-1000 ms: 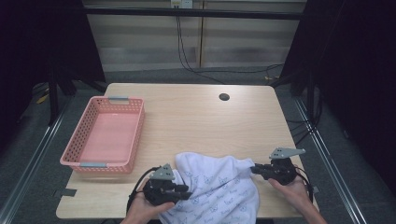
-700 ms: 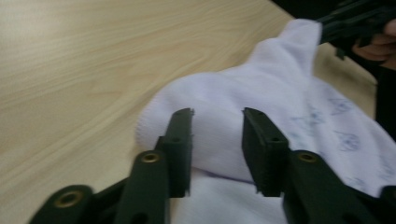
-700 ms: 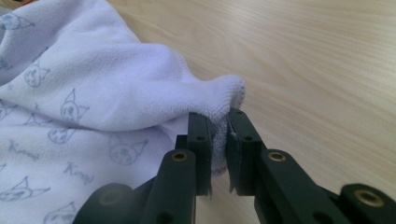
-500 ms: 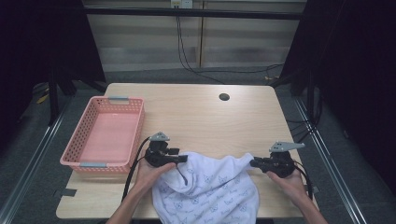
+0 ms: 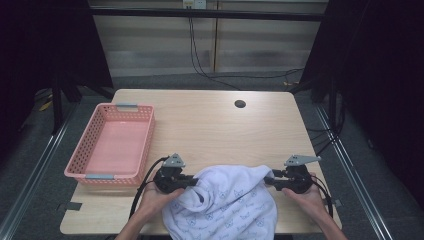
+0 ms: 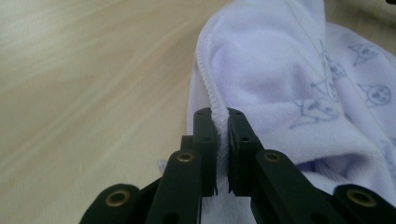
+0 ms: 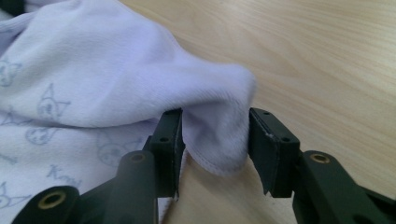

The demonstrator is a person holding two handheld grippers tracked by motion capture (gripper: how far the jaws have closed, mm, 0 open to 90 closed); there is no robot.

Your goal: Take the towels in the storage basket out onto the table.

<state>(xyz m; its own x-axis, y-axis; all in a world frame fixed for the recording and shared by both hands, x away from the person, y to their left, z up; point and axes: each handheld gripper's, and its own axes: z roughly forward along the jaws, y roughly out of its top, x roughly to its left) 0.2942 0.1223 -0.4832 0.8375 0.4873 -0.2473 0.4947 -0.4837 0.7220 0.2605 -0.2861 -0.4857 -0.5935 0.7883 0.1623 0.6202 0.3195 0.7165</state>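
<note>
Cloth now stretched between both grippers, lower centre of the high view.

Left gripper (image 5: 189, 181) has swung up to the table edge – jaws clamped on the hem of the white printed cloth (image 5: 226, 202). Right gripper (image 5: 271, 181) – jaws parted, corner lying loose between them. Pink basket (image 5: 90, 174) left, empty; probably a spread or fold starting.

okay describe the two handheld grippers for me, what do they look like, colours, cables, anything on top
Both are black. The left gripper and right gripper each carry a grey three-cornered plate on top and trail a black cable toward the person. Up close, the left gripper's fingers are flat black blocks on linkage arms with brass-coloured pivot rivets; the right gripper's fingers match. Forearms show no sleeves.
</note>
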